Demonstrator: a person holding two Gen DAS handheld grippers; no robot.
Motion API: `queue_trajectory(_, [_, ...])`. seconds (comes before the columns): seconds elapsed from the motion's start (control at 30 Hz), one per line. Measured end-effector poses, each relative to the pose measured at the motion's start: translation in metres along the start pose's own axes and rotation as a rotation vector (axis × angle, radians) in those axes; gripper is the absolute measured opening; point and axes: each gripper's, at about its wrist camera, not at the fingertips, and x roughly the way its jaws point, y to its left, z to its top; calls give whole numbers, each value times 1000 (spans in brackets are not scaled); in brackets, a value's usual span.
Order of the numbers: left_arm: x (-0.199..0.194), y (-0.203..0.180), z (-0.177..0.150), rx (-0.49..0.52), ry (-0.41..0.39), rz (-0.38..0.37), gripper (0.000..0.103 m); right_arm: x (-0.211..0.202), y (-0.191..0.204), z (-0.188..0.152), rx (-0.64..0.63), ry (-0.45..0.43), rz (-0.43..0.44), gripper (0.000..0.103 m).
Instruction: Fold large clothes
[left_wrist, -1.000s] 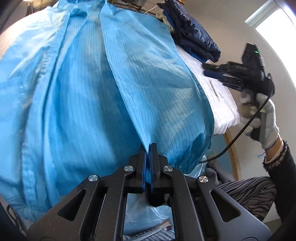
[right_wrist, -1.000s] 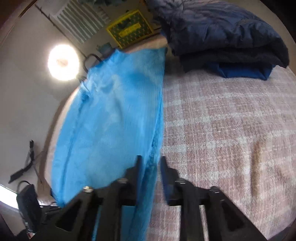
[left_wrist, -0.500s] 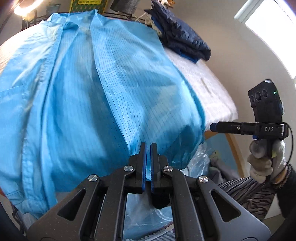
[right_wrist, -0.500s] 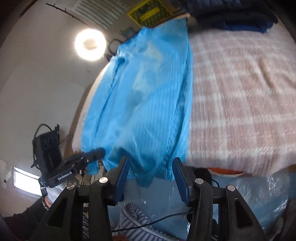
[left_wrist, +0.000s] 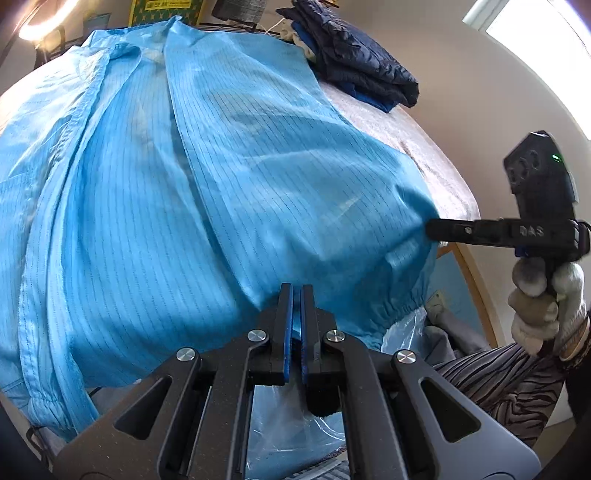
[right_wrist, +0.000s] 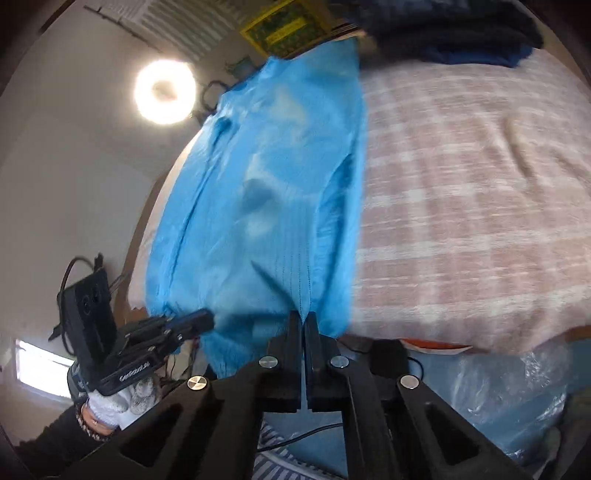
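A large light-blue pinstriped garment (left_wrist: 207, 177) lies spread lengthwise on the bed, its elastic hem hanging over the near edge. My left gripper (left_wrist: 296, 290) is shut at the middle of that hem, and the folds of cloth run together at its tips. Seen from the left wrist, my right gripper (left_wrist: 430, 227) meets the garment's right-hand edge, held by a gloved hand (left_wrist: 543, 306). In the right wrist view the right gripper (right_wrist: 303, 318) is shut with blue cloth (right_wrist: 258, 177) pinched between its pads. The left gripper (right_wrist: 207, 319) shows there at the hem's left corner.
A pile of folded dark navy quilted clothes (left_wrist: 362, 66) sits at the far end of the bed. The pink-and-white checked cover (right_wrist: 461, 203) lies bare to the right of the garment. Clear plastic bags (right_wrist: 517, 398) lie below the bed's near edge. A ring light (right_wrist: 165, 91) glows behind.
My right gripper came down to the bed's near edge, opened wide, then shut on the garment's hem. The left gripper stayed shut on the hem and drew back a little.
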Motion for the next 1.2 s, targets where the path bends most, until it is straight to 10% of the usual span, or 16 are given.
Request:
queue_trajectory(0.13, [-6, -7, -1, 5, -15, -11, 0, 7, -4, -3, 11, 62, 56, 6])
queue_trajectory(0.23, [-18, -18, 1, 42, -50, -1, 0, 4, 8, -1, -48, 62, 49, 37])
queue_trajectory(0.4, [-32, -36, 8, 86, -91, -1, 0, -24, 13, 11, -70, -54, 60, 40])
queue_trajectory(0.53, [-23, -65, 14, 153, -103, 14, 30, -67, 1, 12, -30, -199, 71, 59])
queue_trajectory(0.93, [71, -151, 26, 304, 16, 181, 53, -126, -54, 6, 140, -446, 107, 62])
queue_trajectory(1.1, [83, -153, 15, 338, -19, 259, 51, -130, -56, 6, 159, -451, 129, 62])
queue_trajectory(1.2, [84, -151, 14, 347, -66, 309, 21, -126, -61, 12, 166, -439, 142, 62])
